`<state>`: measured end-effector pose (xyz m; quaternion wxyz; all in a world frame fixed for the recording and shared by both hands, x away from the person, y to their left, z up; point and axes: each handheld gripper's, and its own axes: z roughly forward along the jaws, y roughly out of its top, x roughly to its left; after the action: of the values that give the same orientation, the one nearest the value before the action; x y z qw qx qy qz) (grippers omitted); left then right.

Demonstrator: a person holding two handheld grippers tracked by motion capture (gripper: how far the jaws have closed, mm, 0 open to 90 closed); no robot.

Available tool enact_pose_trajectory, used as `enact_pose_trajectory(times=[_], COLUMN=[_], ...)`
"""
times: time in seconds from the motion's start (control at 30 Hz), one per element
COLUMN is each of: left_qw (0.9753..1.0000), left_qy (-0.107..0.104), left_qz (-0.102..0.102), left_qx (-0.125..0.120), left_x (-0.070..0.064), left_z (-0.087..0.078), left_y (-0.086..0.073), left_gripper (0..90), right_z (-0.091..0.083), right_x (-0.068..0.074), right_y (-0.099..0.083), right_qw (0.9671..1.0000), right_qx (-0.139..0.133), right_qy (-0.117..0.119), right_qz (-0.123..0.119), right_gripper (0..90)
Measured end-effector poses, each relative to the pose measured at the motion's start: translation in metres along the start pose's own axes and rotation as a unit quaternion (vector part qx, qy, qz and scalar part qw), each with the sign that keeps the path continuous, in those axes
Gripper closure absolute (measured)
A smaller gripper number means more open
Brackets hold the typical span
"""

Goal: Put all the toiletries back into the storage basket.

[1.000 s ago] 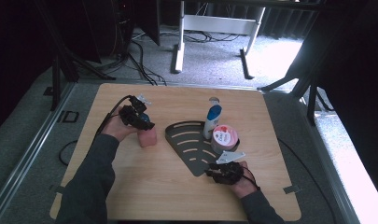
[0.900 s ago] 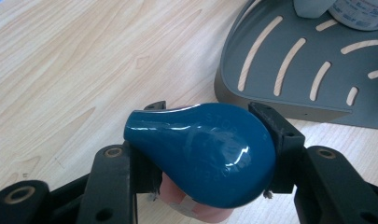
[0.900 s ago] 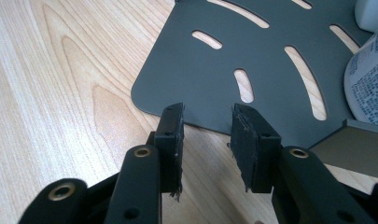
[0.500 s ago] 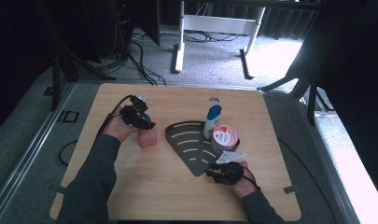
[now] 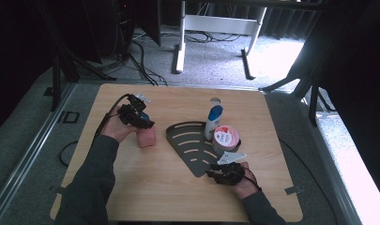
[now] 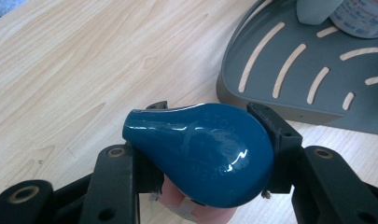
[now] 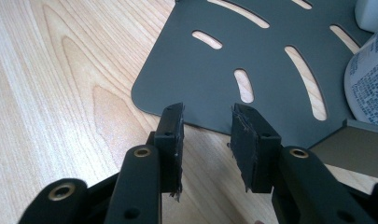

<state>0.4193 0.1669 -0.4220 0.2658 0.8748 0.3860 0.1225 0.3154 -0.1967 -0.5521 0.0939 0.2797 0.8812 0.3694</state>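
Setting: Pale wooden table (image 5: 145, 187) stood on grey carpet, with dark stands and loose cables behind it.
Left gripper (image 6: 203, 140): its jaws were clamped on the glossy teal cap (image 6: 203, 151) of a pink bottle (image 5: 146, 136), which stood on the table just left of the grey slotted tray (image 5: 190, 145).
Right gripper (image 7: 206, 135): its jaws stood parted with nothing between them, poised at the tray's near rounded edge (image 7: 177, 100).
On the tray: a white bottle with a blue top (image 5: 213, 121) and a pink-lidded tub (image 5: 225, 137) sat together at its far right side.
Risk, slipping: the cap looked smooth, rounded and tapered, so the pads could likely slide off it if the bottle were lifted or tilted quickly.
Risk, cap: since the grip was on the cap and not the body, a pull or twist might loosen the cap instead of moving the bottle.
Risk, tray: the open right jaws were close enough to nudge the tray, which could probably shift it and topple the tall white bottle.
Left gripper view added: raised lettering on the cap and a sliver of pink beneath it, detail too small to read from above.
Right gripper view added: the gap between the pads and the printed label of the tub (image 7: 368, 79).
High view added: both forearms and the whole layout of the table.
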Motion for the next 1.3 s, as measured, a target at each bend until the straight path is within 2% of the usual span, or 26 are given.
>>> enact_pose_trajectory(times=[0.23,0.67,1.3], left_qw=[1.0,0.9999,0.9995], left_qy=[-0.004,-0.01,-0.02], left_qz=[-0.002,0.007,0.021], left_qx=[0.0,0.0,-0.016], left_x=[-0.003,-0.014,-0.03], left_z=[-0.004,-0.007,-0.013], left_y=[0.002,0.006,0.016], left_gripper=[51.4,51.5,51.5], right_z=[0.0,0.0,0.0], right_x=[0.0,0.0,0.0], right_y=[0.0,0.0,0.0], right_qw=[1.0,1.0,1.0], right_qx=[0.0,-0.001,-0.001], right_qy=[0.001,0.001,0.002], right_qz=[0.001,0.001,0.001], right_gripper=[64.3,64.3,64.3])
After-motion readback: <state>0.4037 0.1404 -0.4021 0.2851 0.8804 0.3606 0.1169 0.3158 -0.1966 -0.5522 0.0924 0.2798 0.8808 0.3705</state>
